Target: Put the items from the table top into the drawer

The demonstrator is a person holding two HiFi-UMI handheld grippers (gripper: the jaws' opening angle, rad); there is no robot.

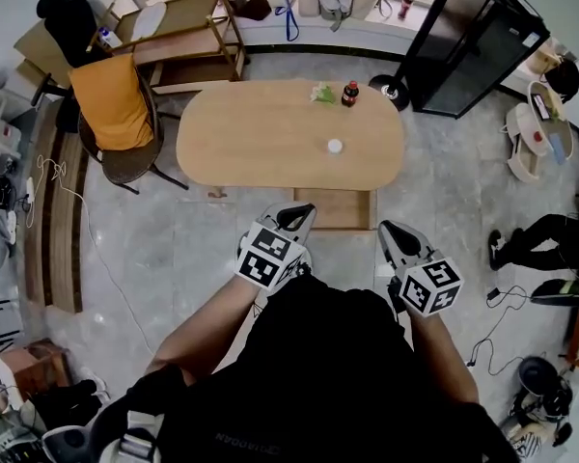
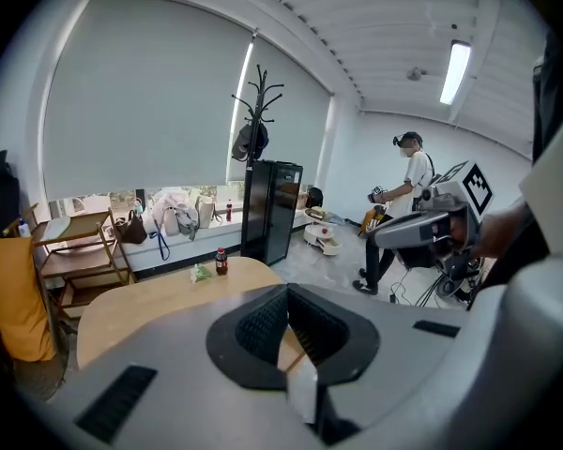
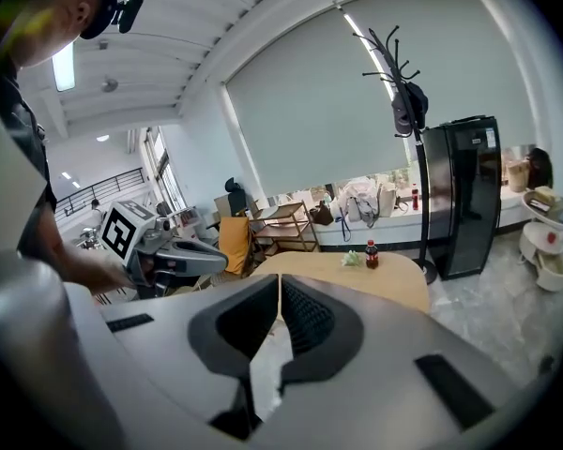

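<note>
Head view: oval wooden table (image 1: 270,133) straight ahead of both grippers, well beyond the tips. Drawer (image 1: 333,210) sits under the table's near edge, just ahead of and between the two grippers. It looks pulled out, top open, likely so items can drop straight in.

Left gripper (image 1: 297,215) and right gripper (image 1: 390,230) are side by side, angled down toward the drawer side. Both have their jaws together with nothing between them. Neither touches any item, so this reads as an approach with no pickup started. Closed jaws will need to open before any grab.

Items all still on the table top:
- Small bottle (image 1: 350,93): dark liquid, red cap, upright, at the far edge, farthest from the tips, slightly toward the right gripper's side.
- Green crumpled packet (image 1: 322,93): just beside the bottle on its left, looks soft. Can't tell whether they touch.
- Small white round piece (image 1: 335,146): nearest to the grippers, low and flat, alone mid-table. Probably the easiest first reach, but fiddly to pinch.
</note>
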